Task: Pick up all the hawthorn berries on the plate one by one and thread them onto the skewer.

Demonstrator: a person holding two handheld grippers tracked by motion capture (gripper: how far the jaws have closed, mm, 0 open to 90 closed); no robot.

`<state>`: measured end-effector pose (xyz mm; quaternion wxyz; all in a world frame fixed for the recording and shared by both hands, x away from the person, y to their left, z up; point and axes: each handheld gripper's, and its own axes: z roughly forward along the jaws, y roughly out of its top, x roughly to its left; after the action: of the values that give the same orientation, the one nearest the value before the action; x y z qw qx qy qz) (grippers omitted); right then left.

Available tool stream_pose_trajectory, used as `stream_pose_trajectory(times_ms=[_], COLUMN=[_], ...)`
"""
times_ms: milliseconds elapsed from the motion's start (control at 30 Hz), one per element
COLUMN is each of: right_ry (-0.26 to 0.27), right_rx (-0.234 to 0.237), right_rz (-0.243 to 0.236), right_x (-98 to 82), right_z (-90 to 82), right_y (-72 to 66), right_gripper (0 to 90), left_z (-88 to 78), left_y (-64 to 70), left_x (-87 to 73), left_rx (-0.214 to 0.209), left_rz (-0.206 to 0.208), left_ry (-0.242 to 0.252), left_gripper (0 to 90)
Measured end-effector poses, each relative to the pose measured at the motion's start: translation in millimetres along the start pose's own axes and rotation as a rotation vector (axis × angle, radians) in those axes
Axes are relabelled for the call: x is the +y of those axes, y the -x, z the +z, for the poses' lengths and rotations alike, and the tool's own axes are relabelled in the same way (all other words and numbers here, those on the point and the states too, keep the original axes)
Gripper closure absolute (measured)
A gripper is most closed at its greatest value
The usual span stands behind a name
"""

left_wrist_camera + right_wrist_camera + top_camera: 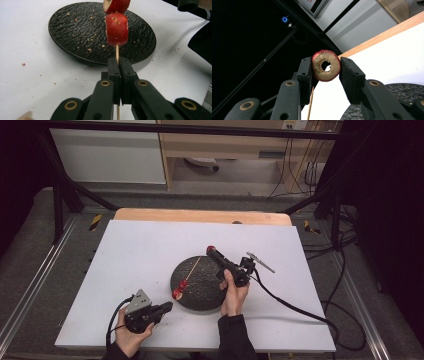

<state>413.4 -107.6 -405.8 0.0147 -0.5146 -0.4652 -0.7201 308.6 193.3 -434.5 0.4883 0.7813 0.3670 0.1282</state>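
Left gripper [119, 65]: pressed together on the skewer [117, 52] at its near end, near-left of the plate [197, 282].
Right gripper [325, 67]: pinching a cored fruit ring [326, 65] by its red rim, raised over the plate's far right edge.
Skewer: slants up over the plate, two red pieces [117, 28] threaded low on it, far tip bare.
Ring: hole faces the camera, flesh browned.
Handling: ring probably light, soft, easily crushed or split; best gripped gently across the rim. Skewer thin, likely bends or snaps; best held low on the bare stick.
Plate: black, textured, crumb-strewn, mid-table.
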Motion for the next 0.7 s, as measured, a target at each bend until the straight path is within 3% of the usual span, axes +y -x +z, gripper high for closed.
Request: stream_pose_trajectory(times_ms=[700], right_ry=[0.011], right_rx=[0.022], right_rz=[0.038], right_x=[-5.4], right_z=[-0.1], right_y=[0.4], right_gripper=[63.5], left_z=[14.9], left_y=[10.1], left_x=[0.5], left_rx=[-0.001], left_rz=[0.019], left_ry=[0.008], left_gripper=[88.5])
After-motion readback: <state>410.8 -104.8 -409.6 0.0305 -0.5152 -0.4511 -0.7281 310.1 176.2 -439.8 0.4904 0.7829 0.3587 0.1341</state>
